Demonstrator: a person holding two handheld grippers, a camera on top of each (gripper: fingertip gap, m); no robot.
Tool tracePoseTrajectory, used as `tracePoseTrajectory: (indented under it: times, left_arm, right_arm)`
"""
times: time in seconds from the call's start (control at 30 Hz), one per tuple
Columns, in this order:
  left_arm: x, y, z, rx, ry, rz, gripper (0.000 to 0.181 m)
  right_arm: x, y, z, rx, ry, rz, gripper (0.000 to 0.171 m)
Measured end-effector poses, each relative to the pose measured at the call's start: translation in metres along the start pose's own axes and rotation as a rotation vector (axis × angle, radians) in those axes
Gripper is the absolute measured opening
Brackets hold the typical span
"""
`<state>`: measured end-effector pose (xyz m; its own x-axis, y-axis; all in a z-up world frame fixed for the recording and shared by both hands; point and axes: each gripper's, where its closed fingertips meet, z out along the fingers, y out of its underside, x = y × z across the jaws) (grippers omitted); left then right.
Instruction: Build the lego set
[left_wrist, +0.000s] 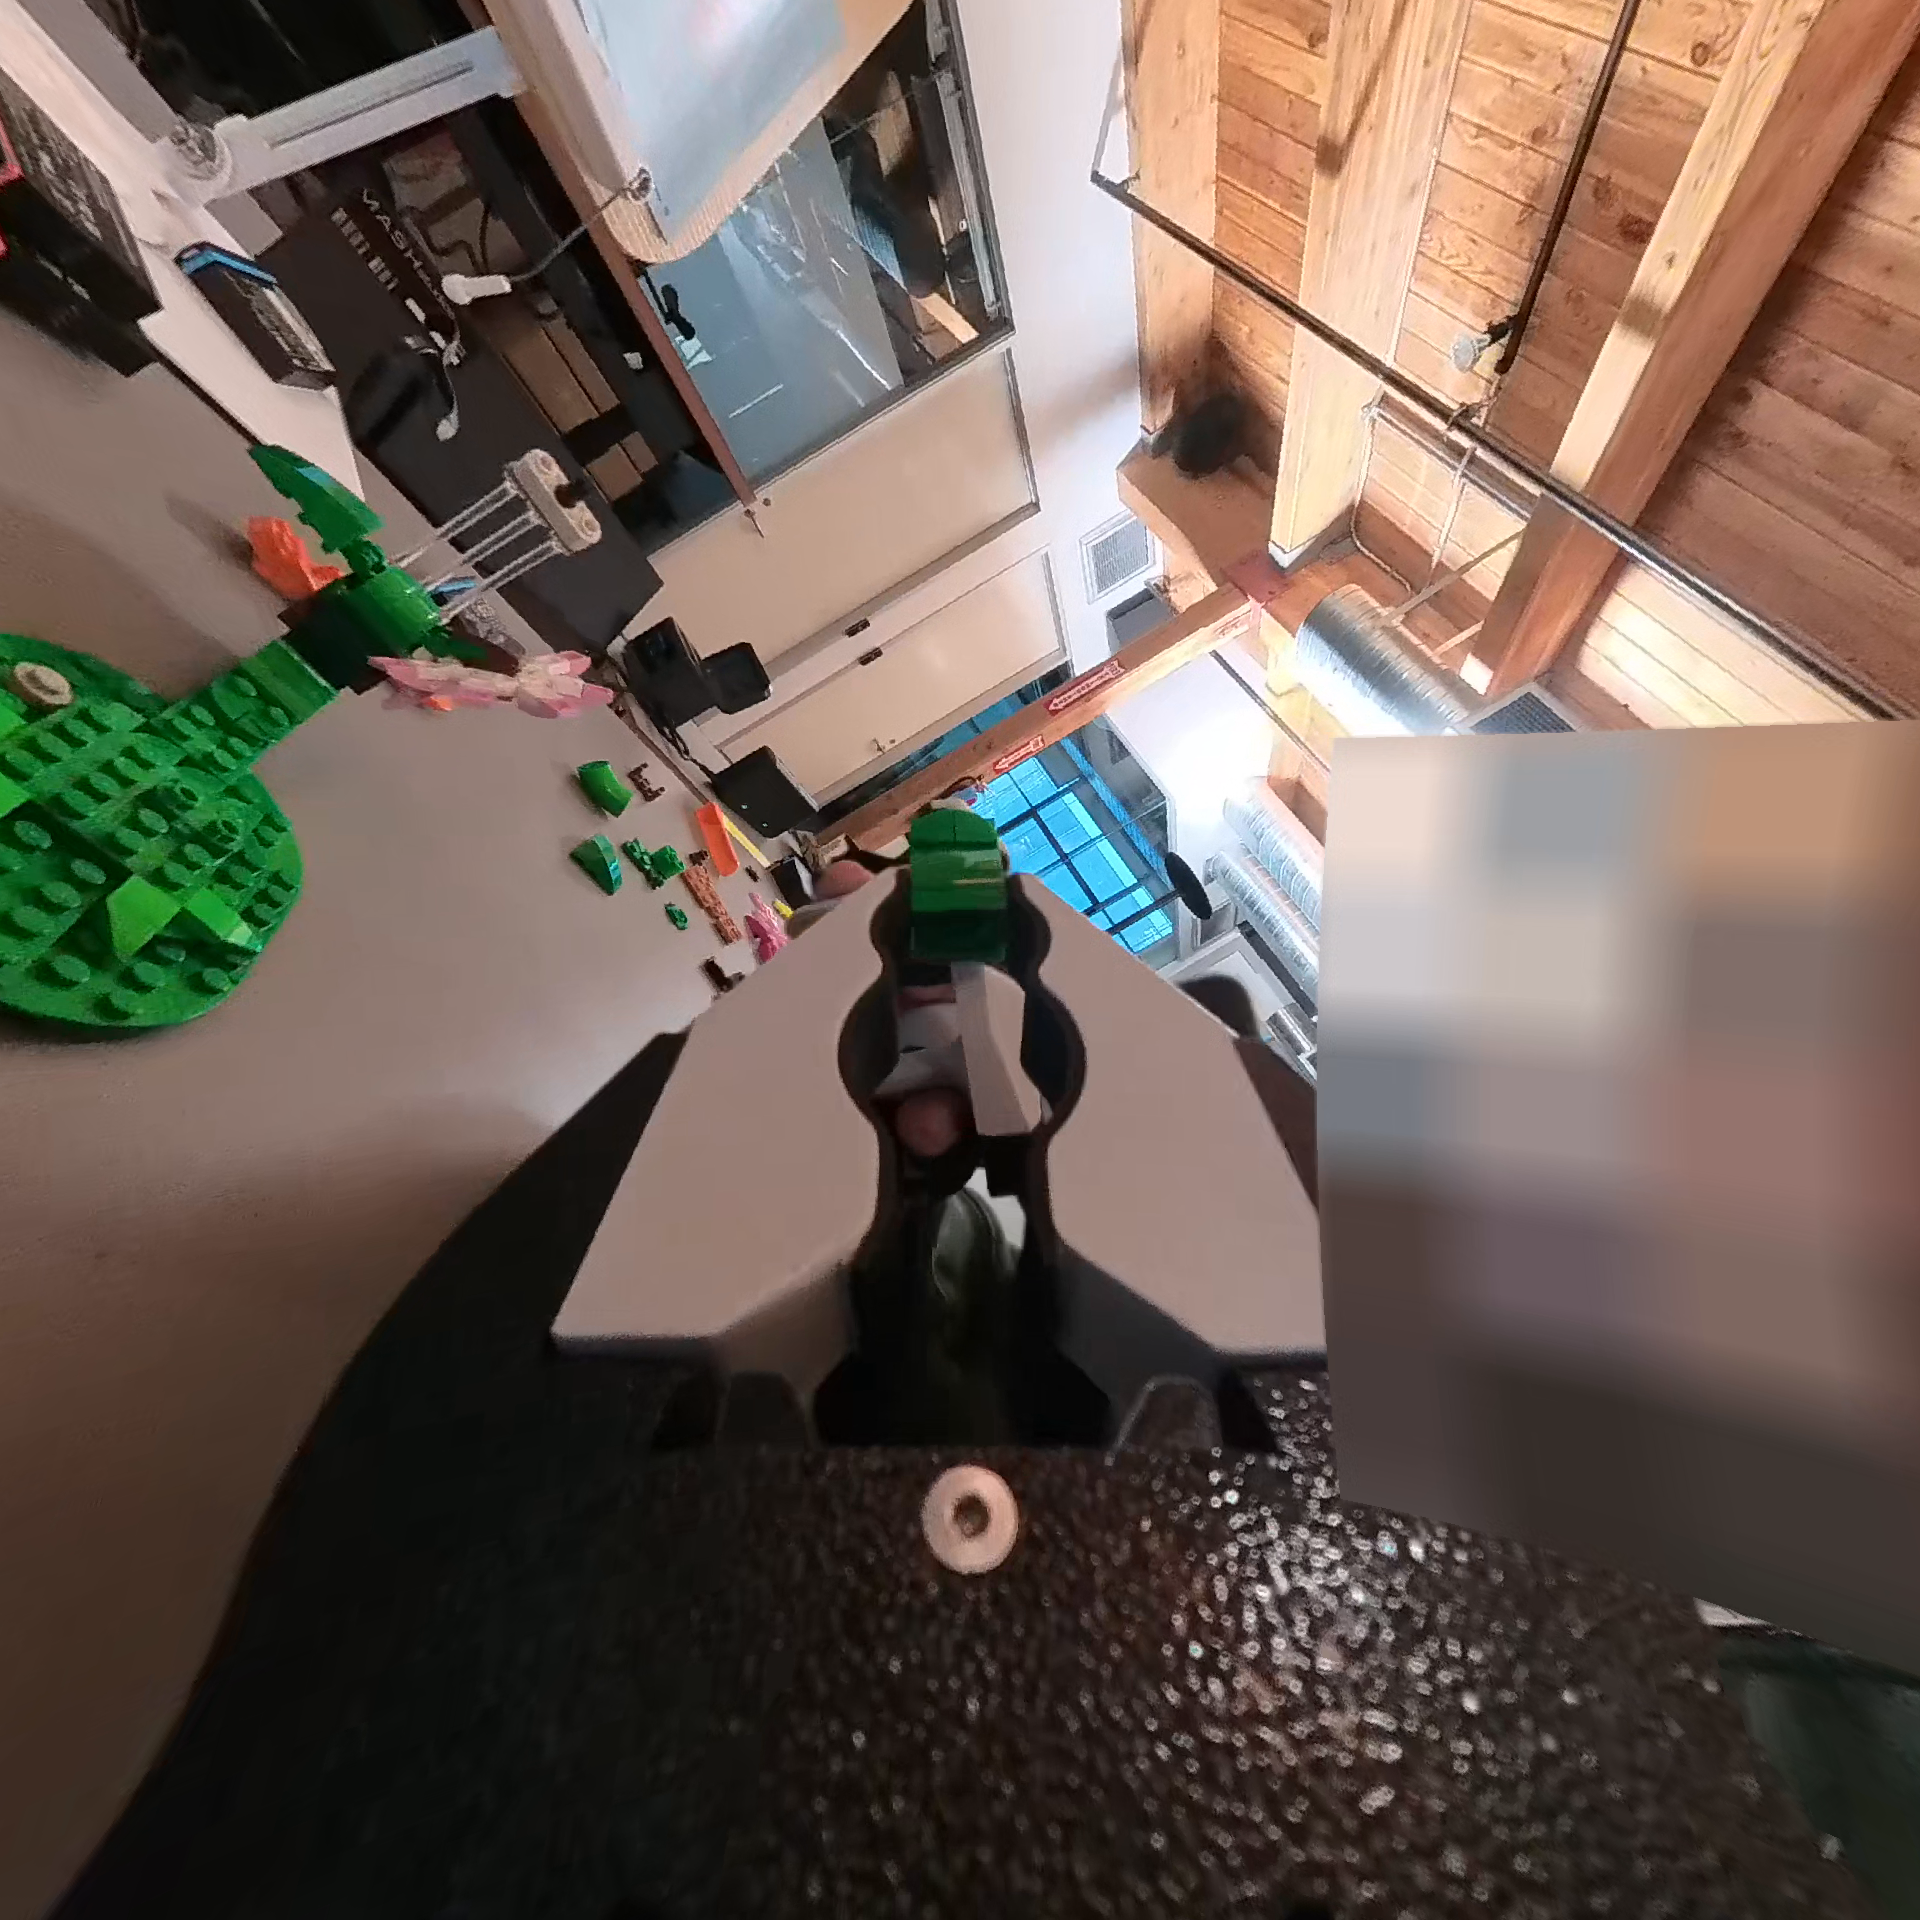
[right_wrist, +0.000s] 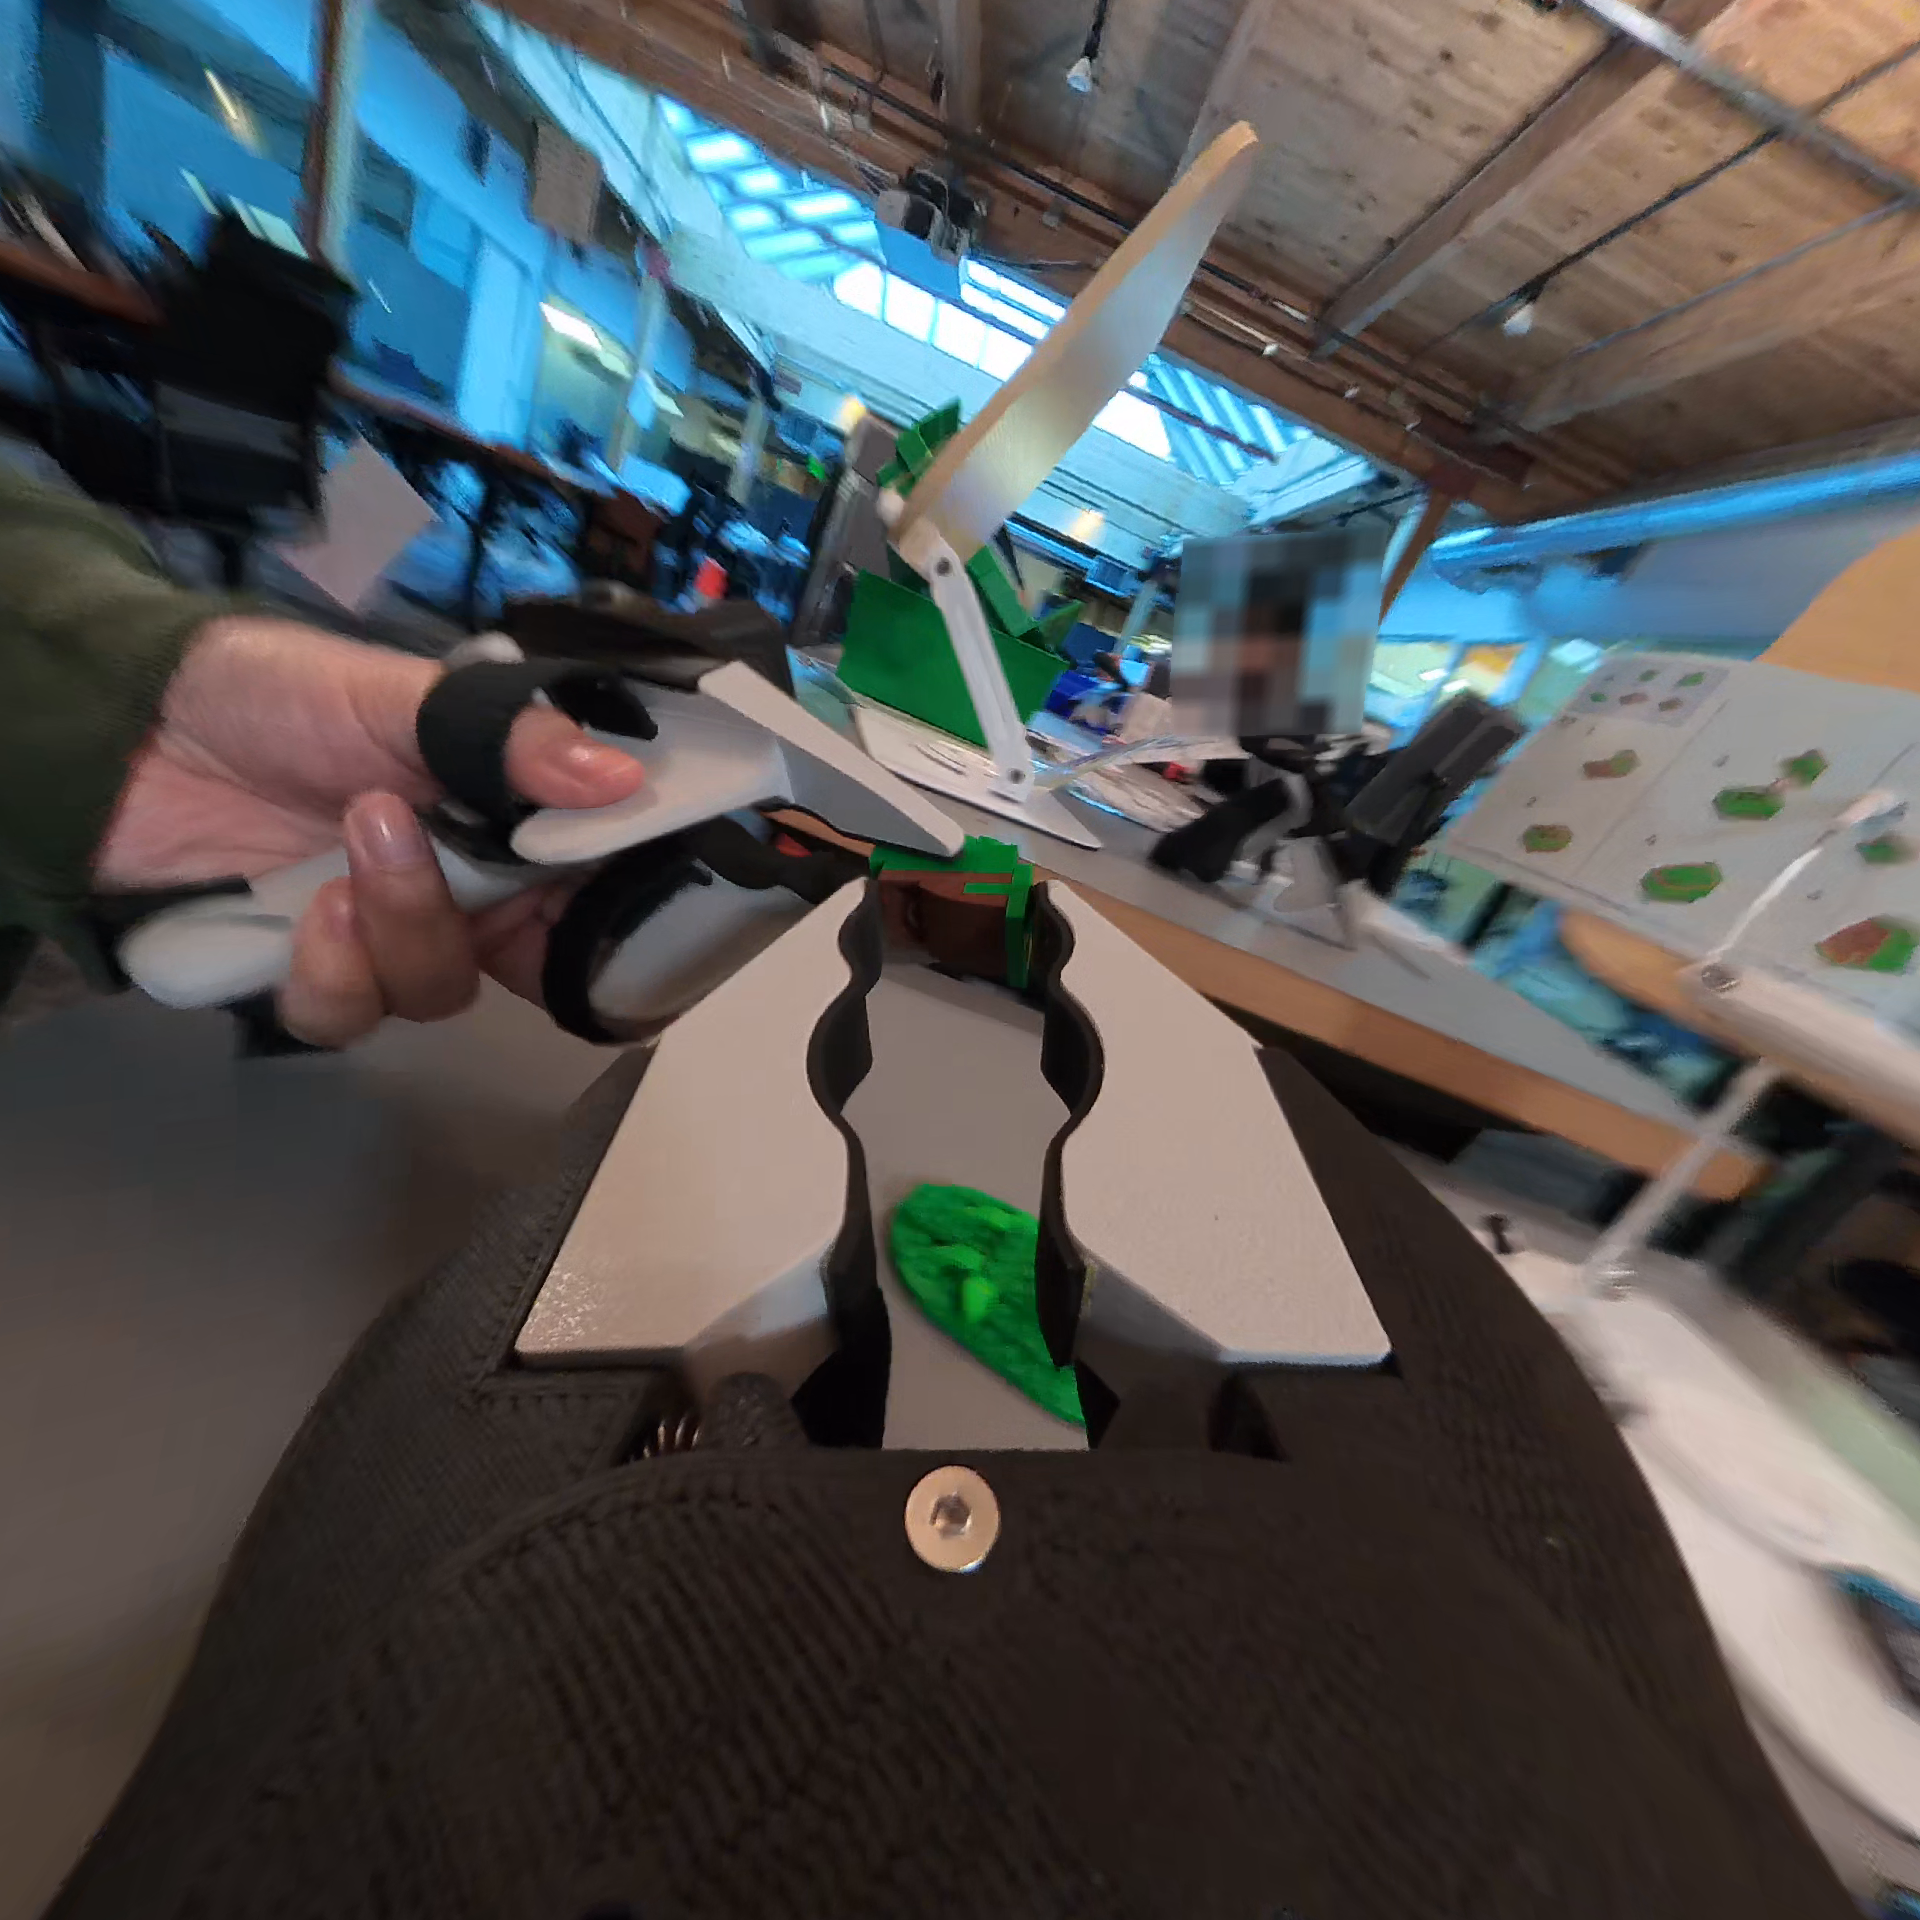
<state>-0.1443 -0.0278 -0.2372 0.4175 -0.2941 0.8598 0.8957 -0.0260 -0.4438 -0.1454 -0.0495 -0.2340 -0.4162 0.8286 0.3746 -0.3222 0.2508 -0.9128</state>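
My left gripper (left_wrist: 956, 896) is shut on a small green brick piece (left_wrist: 954, 857) and holds it up in the air, off the table. My right gripper (right_wrist: 961, 902) is shut on a small brown and green lego assembly (right_wrist: 940, 920). In the right wrist view the left gripper (right_wrist: 914, 831), held by a hand (right_wrist: 312, 790), meets the top of that assembly with its fingertips. The round green baseplate (left_wrist: 114, 862) with raised green bricks lies on the grey table; it also shows between my right fingers (right_wrist: 966, 1283).
A green stem build with pink petals (left_wrist: 395, 634) and an orange piece (left_wrist: 283, 556) stand beyond the baseplate. Loose green, brown, orange and pink pieces (left_wrist: 665, 862) lie scattered on the table. An instruction sheet (right_wrist: 1714, 810) is propped at right. A white stand with a board (right_wrist: 997, 665) stands behind. Both grippers' tips are close together, under 4 cm apart.
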Motion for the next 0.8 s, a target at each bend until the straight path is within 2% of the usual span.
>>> tracePoseTrajectory:
  times: [0.03, 0.13, 0.2, 0.3, 0.43, 0.5, 0.63, 0.7, 0.77, 0.8]
  left_arm:
    - [0.005, 0.000, 0.000, 0.001, 0.030, 0.010, 0.020]
    - [0.022, -0.008, -0.005, 0.016, 0.128, 0.057, 0.048]
    - [0.028, -0.015, -0.012, 0.012, 0.147, 0.163, 0.056]
    - [0.025, -0.019, -0.024, -0.020, 0.072, 0.429, 0.057]
    - [0.025, -0.004, -0.028, -0.167, -0.062, 0.909, 0.058]
    - [0.030, 0.005, -0.026, -0.229, -0.102, 1.147, 0.058]
    - [0.037, 0.009, -0.021, -0.269, -0.135, 1.279, 0.054]
    - [0.038, 0.009, -0.019, -0.263, -0.146, 1.237, 0.050]
    - [0.033, 0.000, -0.018, -0.227, -0.198, 1.100, 0.044]
    - [0.029, 0.000, -0.018, -0.231, -0.207, 1.016, 0.049]
  right_arm:
    - [0.002, -0.002, -0.001, 0.024, -0.020, 0.066, 0.027]
    - [0.004, -0.006, -0.004, 0.098, -0.131, 0.327, 0.026]
    - [0.005, -0.009, -0.007, 0.156, -0.236, 0.544, 0.027]
    - [0.008, -0.017, -0.012, 0.246, -0.358, 0.769, 0.026]
    - [0.005, -0.016, -0.016, 0.254, -0.451, 0.861, 0.026]
    - [0.003, -0.014, -0.015, 0.244, -0.453, 0.845, 0.026]
    - [0.000, -0.011, -0.015, 0.207, -0.410, 0.697, 0.027]
    - [0.002, -0.012, -0.016, 0.224, -0.350, 0.578, 0.027]
    - [0.008, -0.016, -0.016, 0.238, -0.230, 0.400, 0.027]
    - [0.010, -0.016, -0.016, 0.229, -0.185, 0.313, 0.026]
